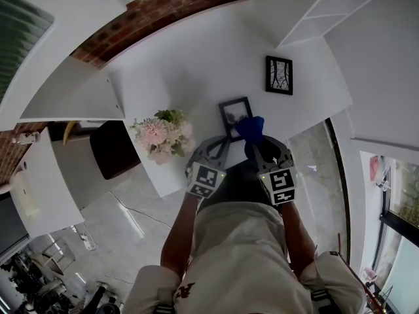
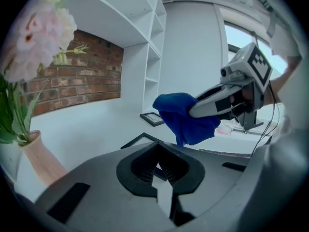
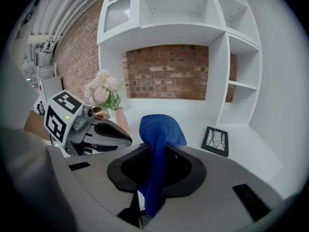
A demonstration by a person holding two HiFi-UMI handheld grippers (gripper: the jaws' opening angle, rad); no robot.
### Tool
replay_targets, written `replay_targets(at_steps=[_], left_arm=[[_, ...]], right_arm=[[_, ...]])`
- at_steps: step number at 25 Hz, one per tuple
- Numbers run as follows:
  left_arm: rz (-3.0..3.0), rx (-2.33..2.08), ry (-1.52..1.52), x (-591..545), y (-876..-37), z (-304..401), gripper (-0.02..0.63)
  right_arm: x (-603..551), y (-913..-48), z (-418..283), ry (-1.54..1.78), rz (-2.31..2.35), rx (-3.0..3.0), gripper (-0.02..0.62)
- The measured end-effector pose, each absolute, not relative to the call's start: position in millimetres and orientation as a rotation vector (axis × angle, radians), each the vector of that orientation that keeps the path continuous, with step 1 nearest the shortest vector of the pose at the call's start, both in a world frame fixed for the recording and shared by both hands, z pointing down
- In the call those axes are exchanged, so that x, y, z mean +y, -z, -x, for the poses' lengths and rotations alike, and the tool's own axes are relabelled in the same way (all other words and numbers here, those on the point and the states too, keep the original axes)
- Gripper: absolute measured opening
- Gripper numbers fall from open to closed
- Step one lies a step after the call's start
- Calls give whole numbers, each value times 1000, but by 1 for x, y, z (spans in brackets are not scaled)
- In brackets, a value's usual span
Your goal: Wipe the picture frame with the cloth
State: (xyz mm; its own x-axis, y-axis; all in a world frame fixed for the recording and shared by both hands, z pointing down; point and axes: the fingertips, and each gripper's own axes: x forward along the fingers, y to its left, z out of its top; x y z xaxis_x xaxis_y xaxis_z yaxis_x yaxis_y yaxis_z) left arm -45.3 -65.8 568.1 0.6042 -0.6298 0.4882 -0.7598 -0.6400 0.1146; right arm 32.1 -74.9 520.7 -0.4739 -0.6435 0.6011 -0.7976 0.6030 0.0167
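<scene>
A small black picture frame (image 1: 234, 114) stands tilted above the white desk, and my left gripper (image 1: 224, 144) is shut on its lower edge. In the left gripper view only one black corner of the frame (image 2: 141, 136) shows past the jaws. My right gripper (image 1: 256, 142) is shut on a blue cloth (image 1: 251, 128), which bunches just right of the frame's face, touching or almost touching it. The cloth (image 3: 157, 129) hangs down through the right gripper's jaws and hides the held frame in that view. In the left gripper view, the cloth (image 2: 183, 117) hangs from the right gripper (image 2: 195, 111).
A second black frame (image 1: 279, 74) lies flat farther back on the white desk (image 1: 196, 70), near the shelf unit (image 3: 231, 47). A vase of pink flowers (image 1: 160, 135) stands left of the grippers. A brick wall (image 3: 166, 71) backs the desk.
</scene>
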Motion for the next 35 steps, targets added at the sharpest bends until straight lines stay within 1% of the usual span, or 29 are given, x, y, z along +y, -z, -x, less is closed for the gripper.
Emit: replay_targets(at_steps=[20,35], left_arm=[[-2474,-1035,-761,-74,-632,35,3],[-2471,-989,-800,-77,-649,32,3]], right_arm=[[-84,-568,-26,-444,-1048,-2241,69],[-94,-592,-3,-469,-964,-2251,69]])
